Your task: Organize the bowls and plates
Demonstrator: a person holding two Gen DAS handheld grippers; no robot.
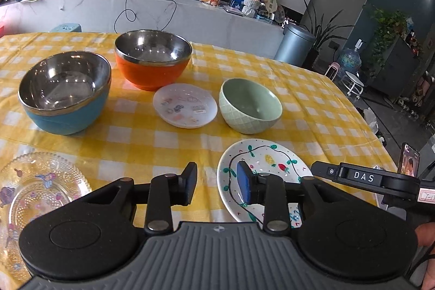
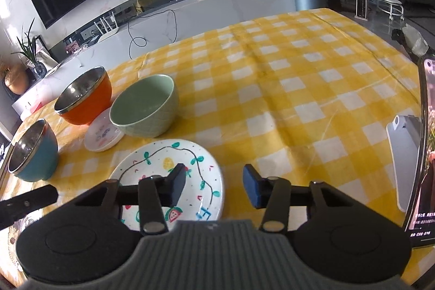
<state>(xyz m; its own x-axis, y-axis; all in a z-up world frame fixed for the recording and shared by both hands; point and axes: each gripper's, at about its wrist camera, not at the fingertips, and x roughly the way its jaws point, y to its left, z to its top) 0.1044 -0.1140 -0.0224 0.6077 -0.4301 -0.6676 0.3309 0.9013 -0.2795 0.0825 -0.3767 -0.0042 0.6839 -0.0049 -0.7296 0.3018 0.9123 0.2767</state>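
Note:
On the yellow checked tablecloth (image 1: 163, 143) stand a blue steel-lined bowl (image 1: 65, 91), an orange steel-lined bowl (image 1: 152, 59), a small white plate (image 1: 185, 105), a green ceramic bowl (image 1: 250, 105), a painted fruit plate (image 1: 261, 162) and a clear glass plate (image 1: 35, 195). My left gripper (image 1: 217, 184) is open and empty above the cloth, its right finger over the painted plate's left rim. My right gripper (image 2: 214, 186) is open and empty, its left finger over the painted plate (image 2: 163, 167). The green bowl (image 2: 144, 108), orange bowl (image 2: 87, 97), blue bowl (image 2: 32, 151) and small plate (image 2: 102, 135) lie to its left.
A phone on a stand (image 2: 424, 154) sits at the table's right edge, with a white device (image 2: 405, 154) beside it. The right half of the tablecloth (image 2: 312, 89) holds no dishes. A TV counter (image 1: 163, 7) and a bin (image 1: 296, 42) stand beyond the table.

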